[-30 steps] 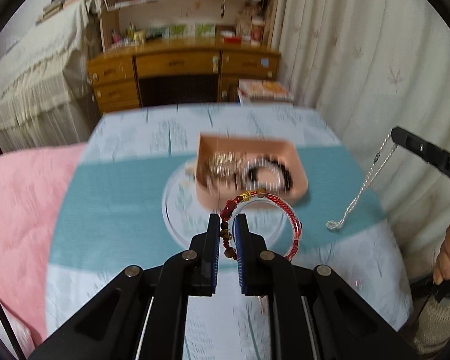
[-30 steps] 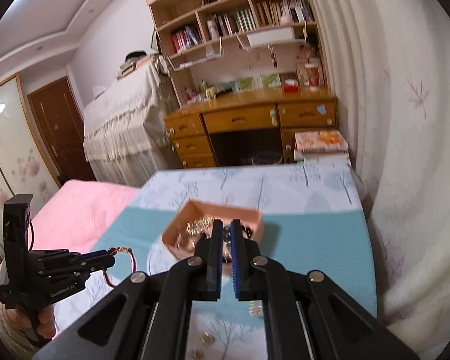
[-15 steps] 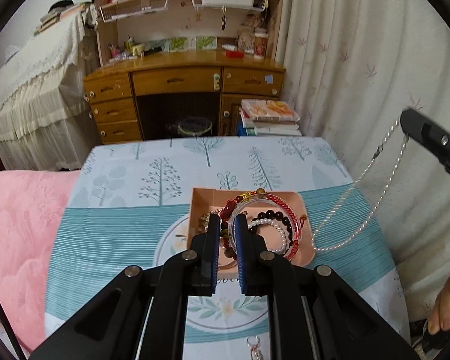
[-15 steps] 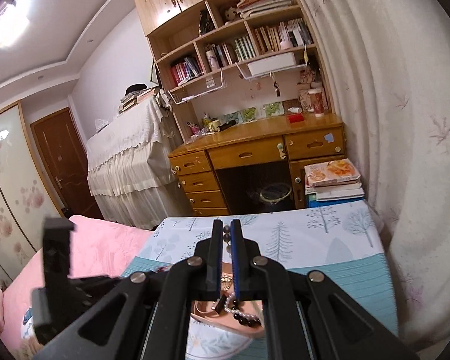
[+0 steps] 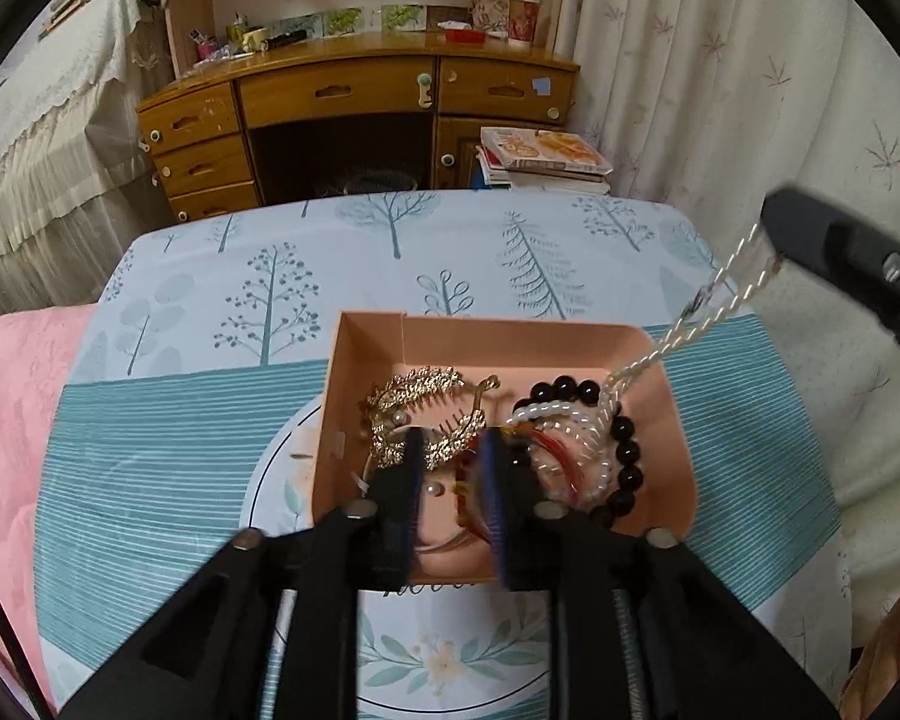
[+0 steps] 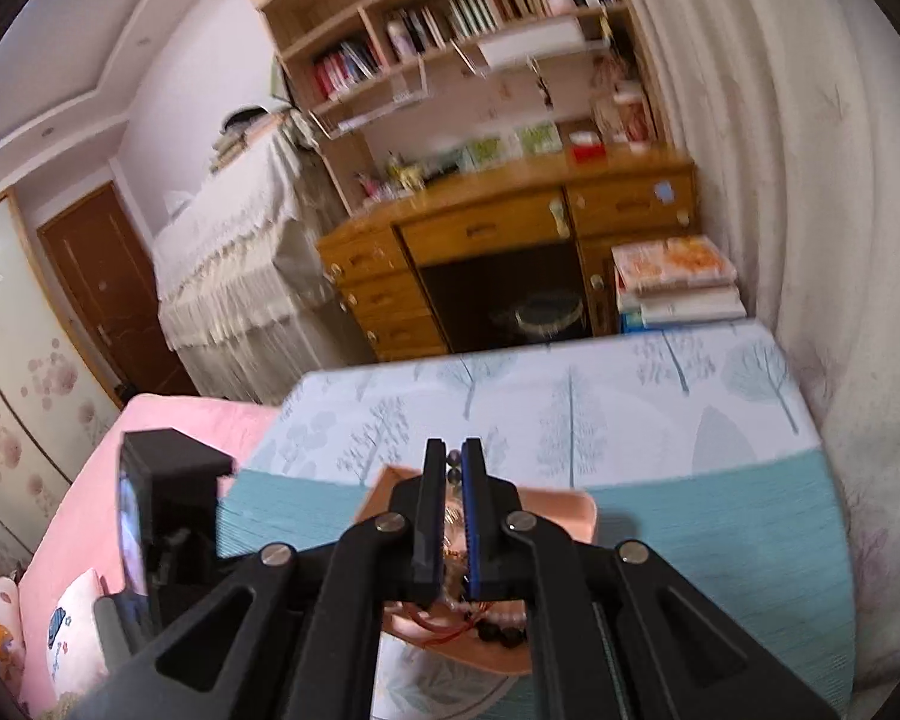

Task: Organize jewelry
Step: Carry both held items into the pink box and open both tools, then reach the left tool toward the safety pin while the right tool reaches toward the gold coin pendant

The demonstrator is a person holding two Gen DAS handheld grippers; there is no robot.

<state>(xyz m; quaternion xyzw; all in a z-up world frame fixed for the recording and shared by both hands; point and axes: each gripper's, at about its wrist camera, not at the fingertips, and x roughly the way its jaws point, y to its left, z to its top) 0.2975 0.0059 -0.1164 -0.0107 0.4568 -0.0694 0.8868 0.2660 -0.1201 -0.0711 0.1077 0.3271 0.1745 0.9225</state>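
- Over the salmon-pink open cardboard box (image 5: 513, 336) on the tree-printed tablecloth (image 5: 390, 252), the left gripper (image 5: 453, 501) is spreading its jaws and letting go of the red beaded bangle (image 5: 555, 450), which is lying loose inside the box at about 1 o'clock from the fingertips.
- At 2 o'clock in the left wrist view, the right gripper (image 6: 453, 471) is pinching the silver twisted chain necklace (image 5: 699, 312) between closed jaws, the chain's lower loop trailing into the box beside the black bead bracelet (image 5: 624, 450).
- Gold leaf-shaped hair comb (image 5: 420, 414) is sitting at the box's 10 o'clock side.
- Judging by this, the depositing step is under way; next, the right jaws likely need to lower and part so the chain drops fully inside, not over the wall.
- Blur and the black fingers are hiding the box's near edge; the white pearl strand (image 5: 576, 426) is tangling with the bangle, so their overlap is unclear. The right wrist view is showing only a bead or two between the pads.
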